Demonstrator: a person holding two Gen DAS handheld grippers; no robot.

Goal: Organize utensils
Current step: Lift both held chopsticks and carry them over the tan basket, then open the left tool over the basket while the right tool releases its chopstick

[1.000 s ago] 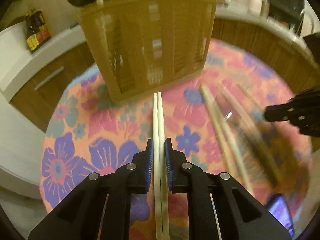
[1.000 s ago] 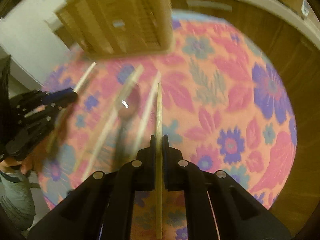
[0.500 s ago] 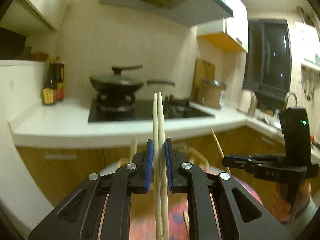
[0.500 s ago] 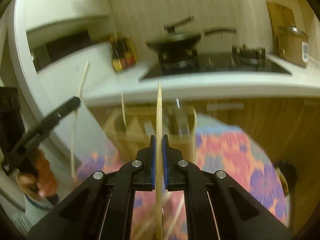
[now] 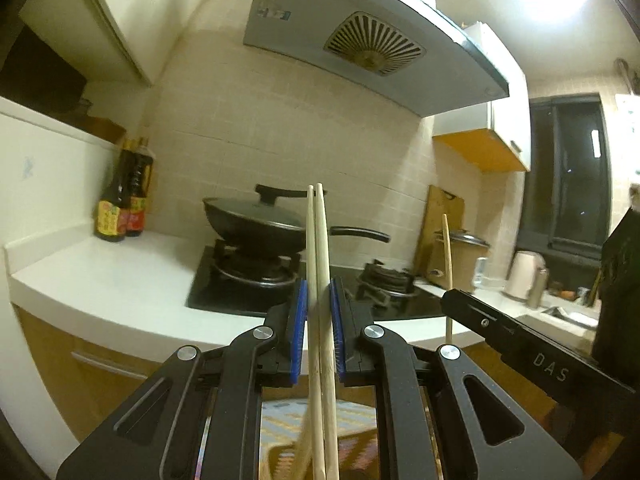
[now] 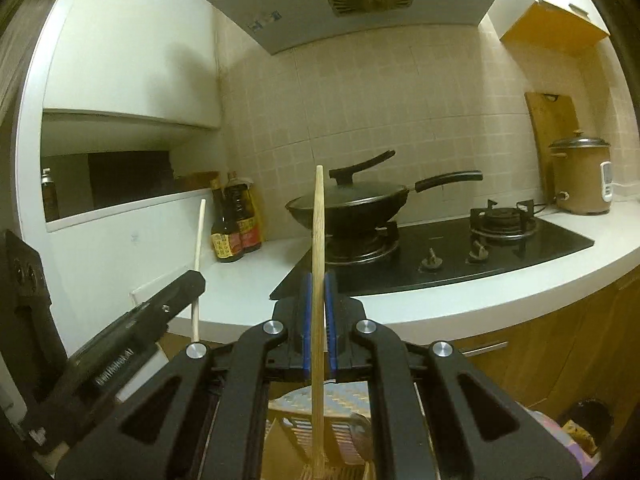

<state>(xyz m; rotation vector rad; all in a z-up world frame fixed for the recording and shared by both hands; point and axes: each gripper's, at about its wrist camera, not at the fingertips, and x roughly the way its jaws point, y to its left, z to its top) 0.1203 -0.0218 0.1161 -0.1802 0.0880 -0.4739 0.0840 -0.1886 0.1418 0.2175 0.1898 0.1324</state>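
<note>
Left claw (image 5: pixel 318 332): clenched on a pair of pale chopsticks (image 5: pixel 320 264), the blue pads (image 5: pixel 301 332) pressing them side by side. The sticks stand upright, their upper ends rising above the claw and their lower ends running down between the fingers toward a woven utensil basket (image 5: pixel 280 436), whose slatted top shows directly beneath. Whether the lower tips already sit inside it cannot be told.

Right claw (image 6: pixel 318 320): clenched on a single darker wooden chopstick (image 6: pixel 318 240), likewise vertical. Its lower end reaches down to the utensil basket seen below this claw, where the bowl of a spoon (image 6: pixel 360 432) appears to rest among the slats. Each claw also appears in the other's view, at the side, with its stick upright.

Beyond the claws: a white bench (image 6: pixel 248 292) carrying a black hob (image 6: pixel 460 256), a lidded wok (image 6: pixel 352 200) and two sauce bottles (image 6: pixel 234 224); a range hood (image 5: pixel 360 36) hangs above.

Step in hand, as judged: delivery of the chopsticks into the holder, both loads upended and positioned over it. The next move calls for a straight descent with the sticks kept vertical, each aimed at a free compartment, and for the pads to part only once the tips are well below the rim, lest a stick tip out.
</note>
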